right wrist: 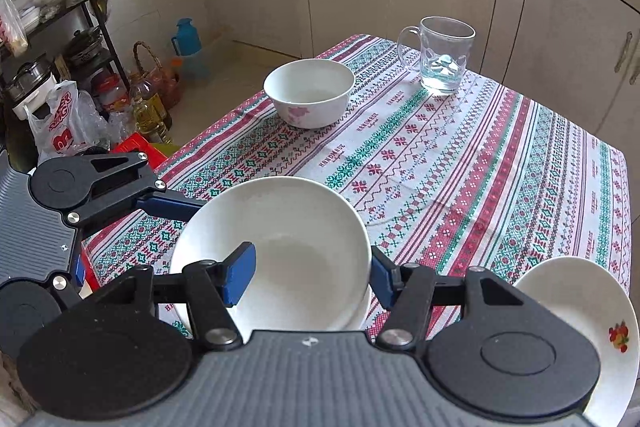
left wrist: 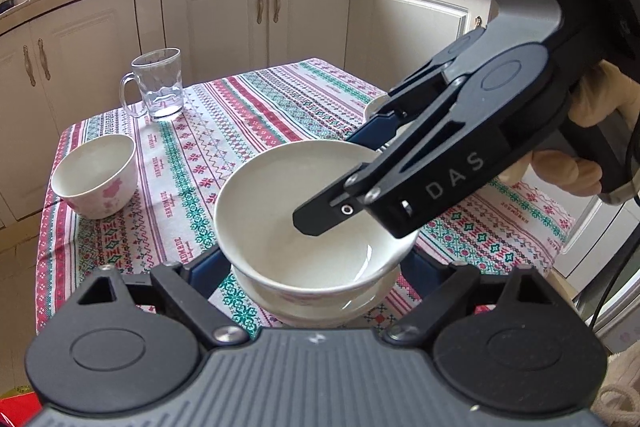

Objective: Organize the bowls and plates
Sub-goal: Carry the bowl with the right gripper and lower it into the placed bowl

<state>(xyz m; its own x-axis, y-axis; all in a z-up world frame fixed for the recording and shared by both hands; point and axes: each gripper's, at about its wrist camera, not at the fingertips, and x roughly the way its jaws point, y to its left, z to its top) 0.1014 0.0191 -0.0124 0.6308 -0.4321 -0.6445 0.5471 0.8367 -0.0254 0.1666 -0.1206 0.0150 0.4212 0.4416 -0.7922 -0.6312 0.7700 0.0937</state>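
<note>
We've got the big white bowl [right wrist: 276, 251] stacked on another at the near table [right wrist: 460, 163] edge. Right gripper [right wrist: 308, 277] fingers spread astride its rim, not pinching; left gripper [left wrist: 316, 267] fingers spread round it. Glazed ceramic: stiff, slippery, breakable, so grip the rim wall.

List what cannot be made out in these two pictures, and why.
- Left wrist view: the top bowl covers the dish beneath, except a rim.
- Left wrist view: the left gripper fingertips lie behind the bowl; grip unclear.
- Right wrist view: the right gripper and frame edge cut off the plate.
</note>
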